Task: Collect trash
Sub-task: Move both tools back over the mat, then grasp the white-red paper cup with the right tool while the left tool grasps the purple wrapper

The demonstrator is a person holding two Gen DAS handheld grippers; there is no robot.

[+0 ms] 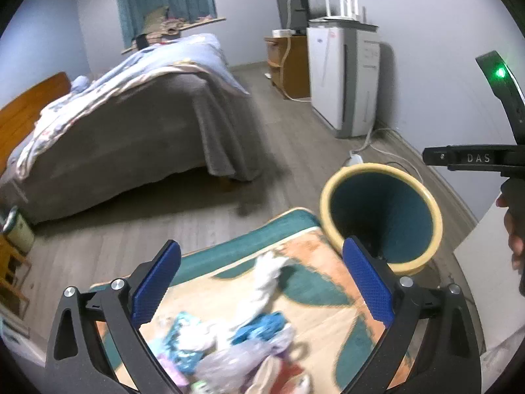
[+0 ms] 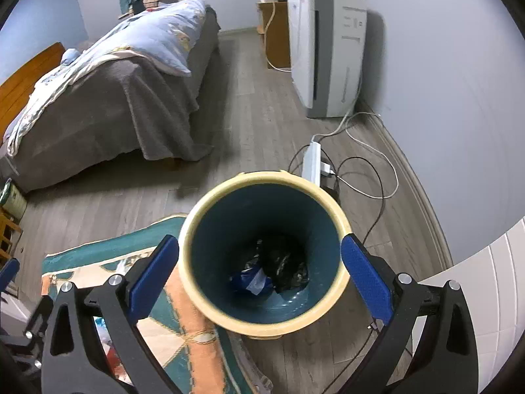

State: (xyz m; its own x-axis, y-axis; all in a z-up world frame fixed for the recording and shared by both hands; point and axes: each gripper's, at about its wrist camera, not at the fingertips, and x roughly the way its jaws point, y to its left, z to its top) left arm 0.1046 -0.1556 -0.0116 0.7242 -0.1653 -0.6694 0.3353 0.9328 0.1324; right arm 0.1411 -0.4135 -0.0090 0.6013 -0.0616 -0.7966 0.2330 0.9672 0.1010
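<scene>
Teal round plastic bin with cream rim [image 2: 265,252] sits under the empty, wide-apart right gripper [image 2: 259,272]; left gripper [image 1: 262,282], equally spread, should straddle one crumpled wrapper in the trash pile [image 1: 236,344].

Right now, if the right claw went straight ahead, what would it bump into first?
Probably the bin: the open right claw points down into its mouth, so it would likely meet the trash at the bottom.

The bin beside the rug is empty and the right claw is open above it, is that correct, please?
Not quite. The bin is not empty: the right wrist view shows dark and blue trash at its bottom. The rest holds: it stands beside the rug, with the right claw open above it.
</scene>
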